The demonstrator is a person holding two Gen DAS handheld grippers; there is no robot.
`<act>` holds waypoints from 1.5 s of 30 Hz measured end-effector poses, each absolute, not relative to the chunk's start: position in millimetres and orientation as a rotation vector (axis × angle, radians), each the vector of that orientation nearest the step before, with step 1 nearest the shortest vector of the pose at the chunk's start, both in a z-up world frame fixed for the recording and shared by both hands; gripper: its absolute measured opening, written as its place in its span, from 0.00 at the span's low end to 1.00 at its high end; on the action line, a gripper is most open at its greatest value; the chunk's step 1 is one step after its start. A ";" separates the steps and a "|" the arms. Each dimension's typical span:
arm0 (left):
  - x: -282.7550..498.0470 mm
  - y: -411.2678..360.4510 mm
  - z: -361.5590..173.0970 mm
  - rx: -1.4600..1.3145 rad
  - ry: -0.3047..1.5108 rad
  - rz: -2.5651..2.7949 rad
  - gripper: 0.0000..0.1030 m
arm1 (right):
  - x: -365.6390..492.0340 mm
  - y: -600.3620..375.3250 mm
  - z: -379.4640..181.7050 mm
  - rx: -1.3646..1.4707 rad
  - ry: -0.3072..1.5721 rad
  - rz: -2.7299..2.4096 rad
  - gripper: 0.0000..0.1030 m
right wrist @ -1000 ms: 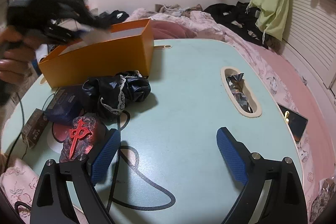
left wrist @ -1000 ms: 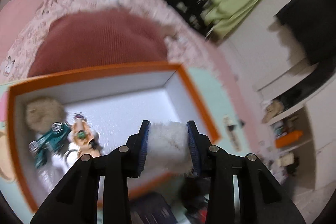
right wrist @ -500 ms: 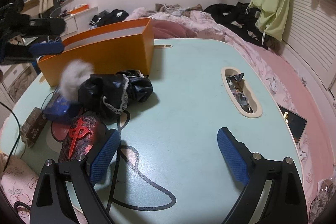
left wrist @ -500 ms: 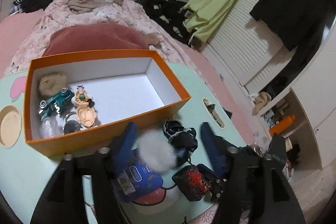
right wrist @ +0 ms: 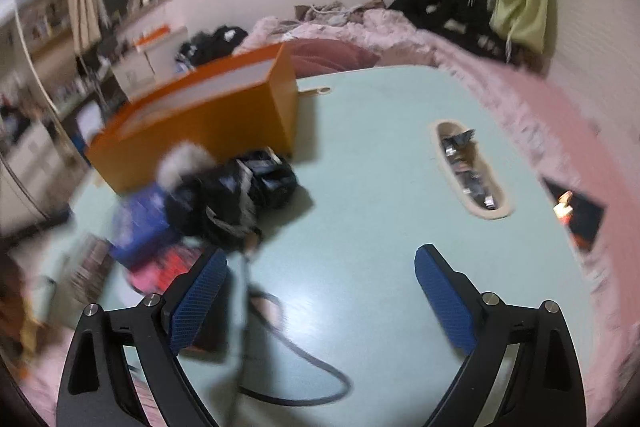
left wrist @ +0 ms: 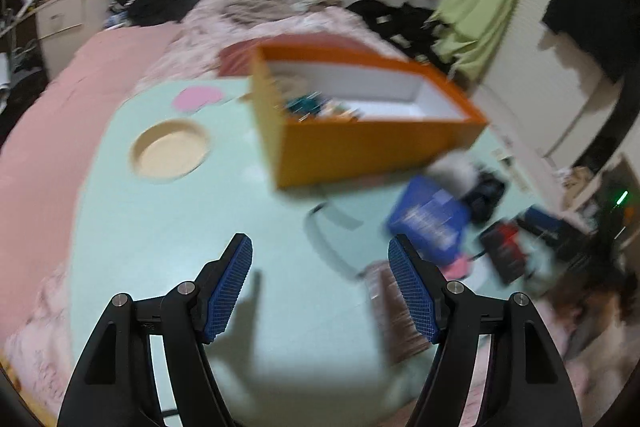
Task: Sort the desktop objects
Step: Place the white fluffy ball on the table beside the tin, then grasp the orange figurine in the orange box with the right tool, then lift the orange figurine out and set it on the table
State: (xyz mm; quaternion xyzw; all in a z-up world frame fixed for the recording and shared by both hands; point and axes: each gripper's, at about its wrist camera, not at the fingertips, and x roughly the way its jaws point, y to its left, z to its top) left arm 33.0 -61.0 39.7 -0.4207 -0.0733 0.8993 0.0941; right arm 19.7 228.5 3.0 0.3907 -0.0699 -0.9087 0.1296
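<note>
While the left wrist view is smeared by motion, the left gripper [left wrist: 320, 285] hangs wide and empty above the mint-green table [left wrist: 160, 247], likely between picks, with the orange box [left wrist: 372, 131] beyond it to the far right, white inside and holding small toys at its left end. From the right wrist view, the right gripper [right wrist: 320, 293] is also spread wide, holding nothing, near a black cable [right wrist: 304, 355]; a white fluffy ball [right wrist: 182, 163] sits outside the box, touching dark crumpled fabric [right wrist: 240, 195] and a blue packet [right wrist: 140, 223], apparently unsorted.
</note>
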 end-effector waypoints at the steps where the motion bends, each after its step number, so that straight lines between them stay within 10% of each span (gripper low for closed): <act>1: 35.6 -62.3 34.1 -1.255 -0.195 2.685 0.69 | 16.3 228.4 6.3 1.140 -0.238 -2.620 0.93; 12: 38.8 -36.1 13.9 -1.274 0.084 2.699 0.78 | -51.3 151.6 71.8 1.098 -0.195 -2.434 0.92; 24: 41.0 -41.6 16.8 -1.237 0.016 2.715 0.78 | -152.3 41.5 31.3 1.482 -0.025 -2.138 0.67; 30: 40.4 -45.8 16.6 -1.238 -0.041 2.725 0.78 | -150.4 21.3 9.4 1.485 0.226 -2.254 0.28; 45: 41.9 -62.7 23.2 -1.177 -0.181 2.770 0.78 | -116.8 135.4 96.7 1.057 -0.246 -2.375 0.28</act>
